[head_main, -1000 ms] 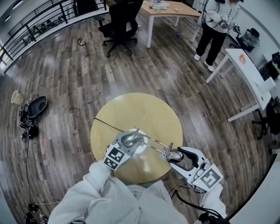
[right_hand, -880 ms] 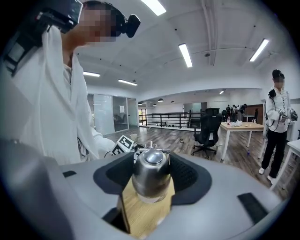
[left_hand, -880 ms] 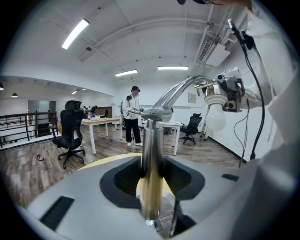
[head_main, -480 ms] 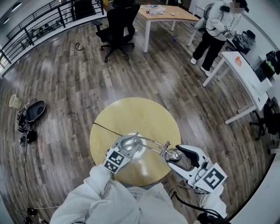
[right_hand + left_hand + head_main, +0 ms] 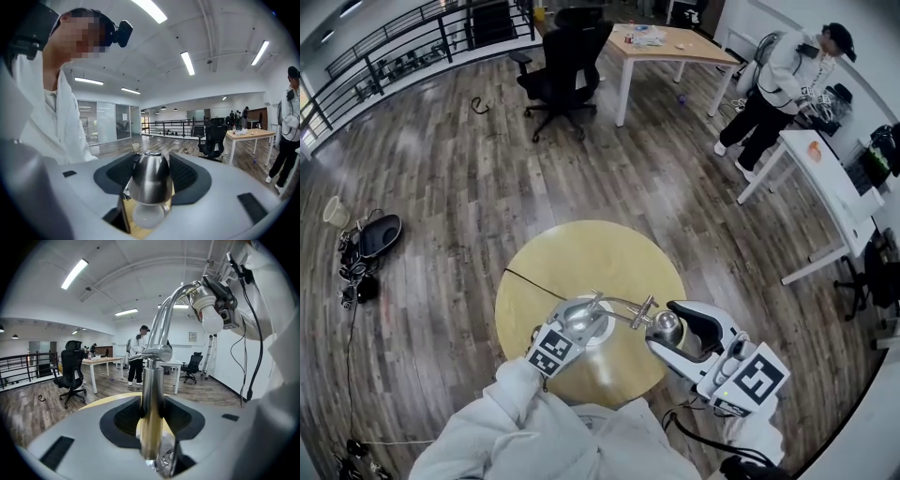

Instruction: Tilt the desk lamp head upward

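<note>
The polished steel bell-shaped lamp head (image 5: pixel 664 325) hangs above the round yellow wooden table (image 5: pixel 581 253), clamped in the right gripper (image 5: pixel 151 168) for tilting; the left gripper (image 5: pixel 572 321) clamps the steel upright post (image 5: pixel 152 380) to steady it

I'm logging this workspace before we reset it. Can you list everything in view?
round table: one, pale wood, centre
desk lamp: one, silver, standing on the round table
lamp head: one, silver with a white bulb, at the table's near right edge
long table: one, wood top, white legs, far side
office chairs: at least two, black, one by the long table, one further right
white desk: one, right
standing person: one, white top, dark trousers, beside the white desk
cup: one, pale, floor at left
dark gear: one pile, black, beside the cup
railing: one, black, far left
sleeves: white, bottom
left gripper: grey, shut on the lamp's post
right gripper: grey, shut on the lamp head
</note>
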{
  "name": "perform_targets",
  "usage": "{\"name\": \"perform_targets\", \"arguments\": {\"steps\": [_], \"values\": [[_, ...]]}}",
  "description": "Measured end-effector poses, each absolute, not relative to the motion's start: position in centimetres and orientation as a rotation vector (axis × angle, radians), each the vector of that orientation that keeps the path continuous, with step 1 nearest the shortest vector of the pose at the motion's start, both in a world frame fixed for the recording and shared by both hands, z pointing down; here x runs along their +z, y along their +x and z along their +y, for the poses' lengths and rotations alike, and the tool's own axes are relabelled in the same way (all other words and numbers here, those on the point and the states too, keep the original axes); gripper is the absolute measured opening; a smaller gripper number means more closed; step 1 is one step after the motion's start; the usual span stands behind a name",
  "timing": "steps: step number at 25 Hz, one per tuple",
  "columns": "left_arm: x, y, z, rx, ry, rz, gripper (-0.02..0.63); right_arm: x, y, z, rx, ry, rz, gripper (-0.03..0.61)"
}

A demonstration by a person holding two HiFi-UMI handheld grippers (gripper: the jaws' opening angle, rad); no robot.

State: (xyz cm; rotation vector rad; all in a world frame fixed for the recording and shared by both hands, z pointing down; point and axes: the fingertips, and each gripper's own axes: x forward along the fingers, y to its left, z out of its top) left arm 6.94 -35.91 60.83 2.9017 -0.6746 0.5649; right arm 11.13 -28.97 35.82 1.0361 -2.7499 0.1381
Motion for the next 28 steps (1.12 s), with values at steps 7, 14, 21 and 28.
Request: {"name": "perform_targets", "arguments": {"steps": [7, 14, 21, 28], "values": [[60.6, 6.8, -35.7, 0.569, 2.904, -0.675, 0.143, 33.8, 9.1, -30.4, 0.122, 1.012, -2.776, 0.247], [60.7, 6.7, -35.7, 0.565, 2.905, -0.678, 0.143, 33.0, 7.4, -31.9, 0.116, 0.968, -2.766, 0.245], [60.4, 6.7, -35.7, 0.57, 2.909, -0.676, 0.143, 32.4, 6.4, -32.5, 0.12, 0.921, -2.735, 0.245], [60.5, 6.6, -35.7, 0.55, 2.911, -0.681, 0.143, 32.5, 6.4, -32.5, 0.118, 0.936, -2.745, 0.245]]}}
